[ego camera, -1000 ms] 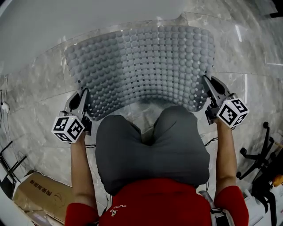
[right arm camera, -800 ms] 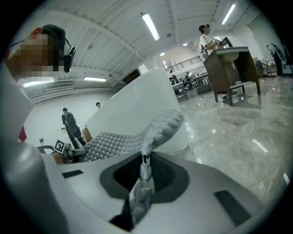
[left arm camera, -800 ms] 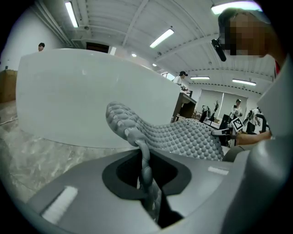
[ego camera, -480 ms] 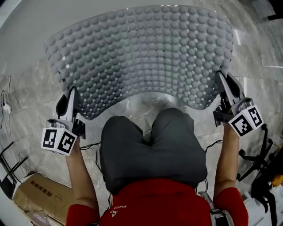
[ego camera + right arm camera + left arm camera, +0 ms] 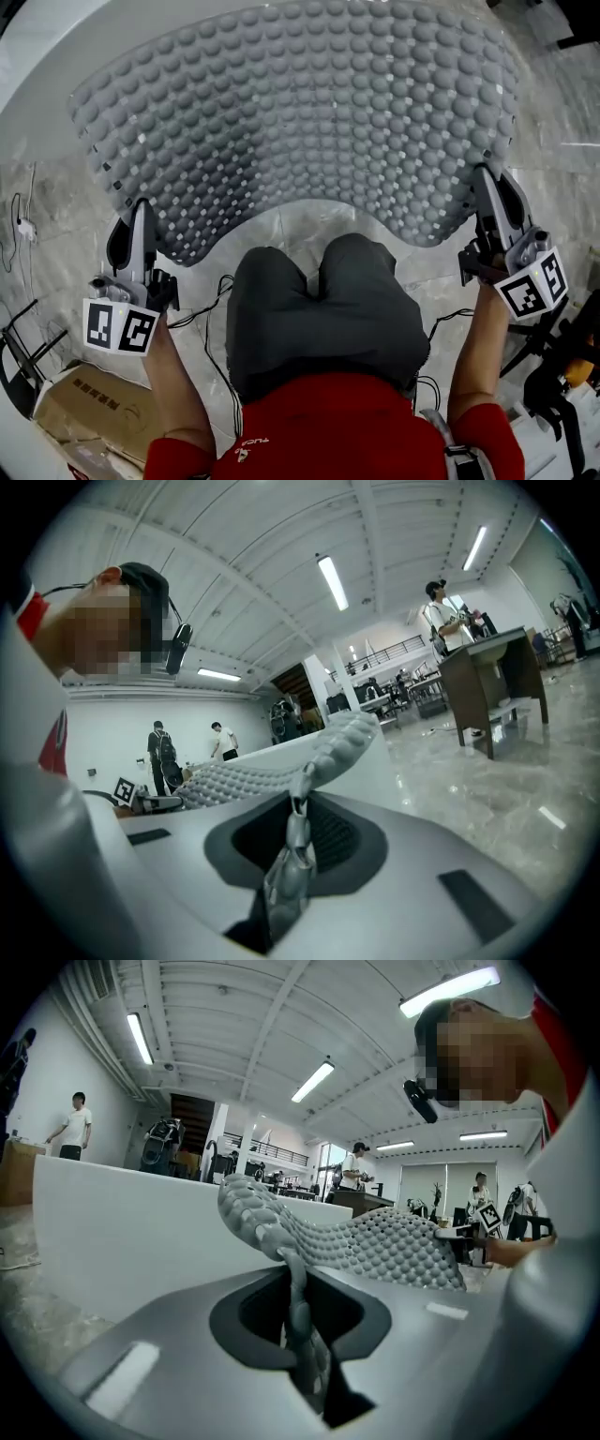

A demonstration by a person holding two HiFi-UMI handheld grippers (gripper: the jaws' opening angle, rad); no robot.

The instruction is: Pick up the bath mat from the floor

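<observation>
1. One grey bath mat, covered in round bumps, fills the head view from about 10 o'clock round to 2 o'clock. It is spread wide between the two grippers, with its near edge arching above the person's knees.
2. Left gripper, at 9 o'clock in the head view, pinches the mat's near left corner. In its own view the left gripper has its jaws nearly together, with a thin fold of the mat clamped between them and running off toward 2 o'clock.
3. Right gripper, at 3 o'clock in the head view, grips the opposite near corner. In its own view the right gripper is likewise almost closed on a narrow strip of the mat, which sags away toward 10 o'clock.
4. Each gripper carries a marker cube at its rear.
5. Marble floor shows beneath the mat, and a white wall lies at 11 o'clock. Whether the mat's far edge touches it cannot be told.
6. Cables trail by the left knee, and a cardboard box sits at 7 o'clock.
</observation>
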